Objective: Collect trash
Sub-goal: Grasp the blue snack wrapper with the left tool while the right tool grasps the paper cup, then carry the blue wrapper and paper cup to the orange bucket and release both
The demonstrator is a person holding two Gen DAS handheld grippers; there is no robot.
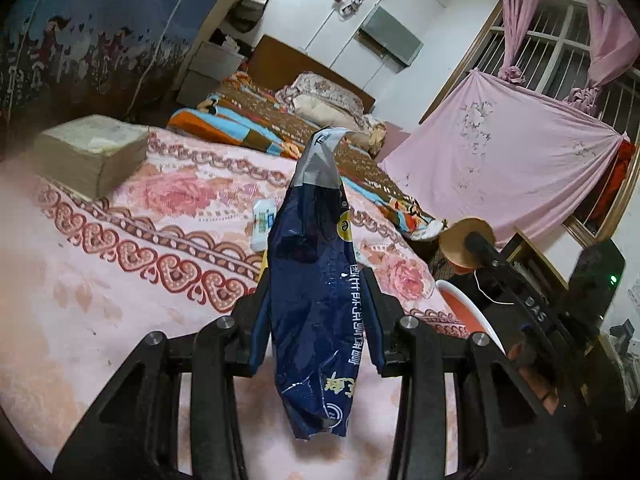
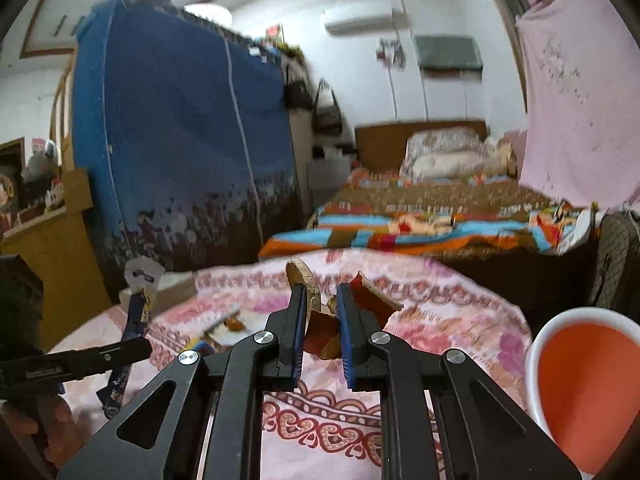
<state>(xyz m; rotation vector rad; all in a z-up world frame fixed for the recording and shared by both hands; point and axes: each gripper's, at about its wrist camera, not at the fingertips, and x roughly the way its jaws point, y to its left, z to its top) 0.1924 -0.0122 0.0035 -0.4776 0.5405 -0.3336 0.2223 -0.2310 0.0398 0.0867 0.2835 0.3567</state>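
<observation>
My left gripper [image 1: 316, 278] is shut on a dark blue snack bag [image 1: 312, 340], which stands upright between the fingers above the pink floral bedspread [image 1: 120, 280]. In the right wrist view the same bag [image 2: 136, 312] hangs at the left. My right gripper [image 2: 321, 300] is shut on a crushed brown and red paper cup [image 2: 320, 332]. The left wrist view shows that cup [image 1: 460, 248] at the right, above an orange bin with a white rim [image 1: 476, 308]. The bin [image 2: 536, 344] sits low and to the right of my right gripper.
A white packet [image 1: 264, 224] and small wrappers [image 2: 224, 320] lie on the bedspread. A stack of brownish paper [image 1: 92, 152] rests at the bed's left. Behind are folded quilts [image 1: 248, 128], a blue fabric wardrobe [image 2: 180, 140] and a pink cloth [image 1: 500, 168] over the window.
</observation>
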